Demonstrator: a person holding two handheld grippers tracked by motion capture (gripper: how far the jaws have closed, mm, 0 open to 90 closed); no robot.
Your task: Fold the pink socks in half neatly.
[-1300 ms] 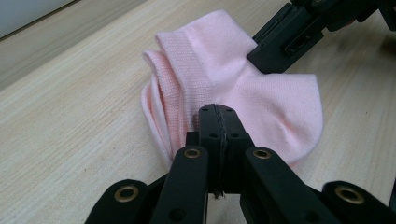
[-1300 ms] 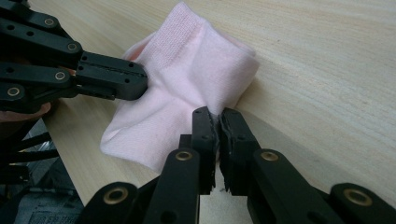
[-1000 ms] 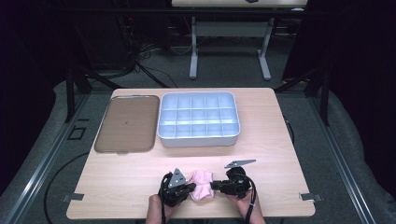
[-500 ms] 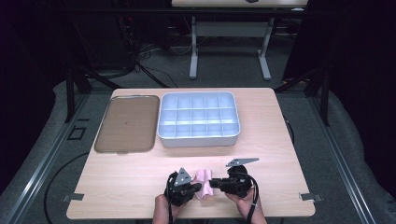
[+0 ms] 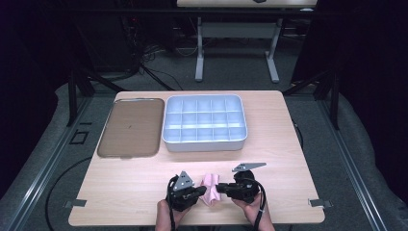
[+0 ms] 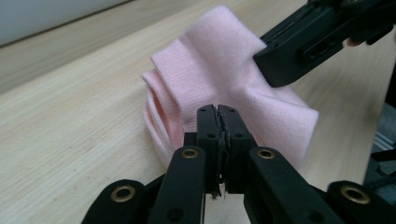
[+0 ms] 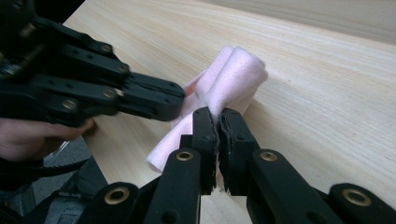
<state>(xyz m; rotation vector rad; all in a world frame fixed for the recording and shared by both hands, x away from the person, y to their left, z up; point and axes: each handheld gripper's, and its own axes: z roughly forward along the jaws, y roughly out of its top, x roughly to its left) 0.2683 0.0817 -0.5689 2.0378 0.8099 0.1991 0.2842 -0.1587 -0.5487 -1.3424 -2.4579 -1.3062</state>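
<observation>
A folded pink cloth (image 5: 210, 186) lies near the table's front edge, pulled into puckers between both grippers. My left gripper (image 6: 218, 112) is shut on the cloth's (image 6: 210, 60) near edge. Its jaws have just eased open by a hair, and the fabric is still pinched between them. My right gripper (image 7: 218, 116) is shut on the other side of the cloth (image 7: 236, 74). In the high view the left gripper (image 5: 203, 191) and right gripper (image 5: 219, 187) face each other across the cloth, each held in a hand. Each gripper view also shows the other gripper's black jaws touching the cloth.
A white box (image 5: 205, 144) with several compartments stands at the middle back of the wooden table (image 5: 298, 159). A flat brown tray (image 5: 129, 126) lies to its left. Table legs and cables stand on the dark floor beyond.
The cloth has been drawn up narrower and more bunched between the two grippers. Both hands have barely shifted.
</observation>
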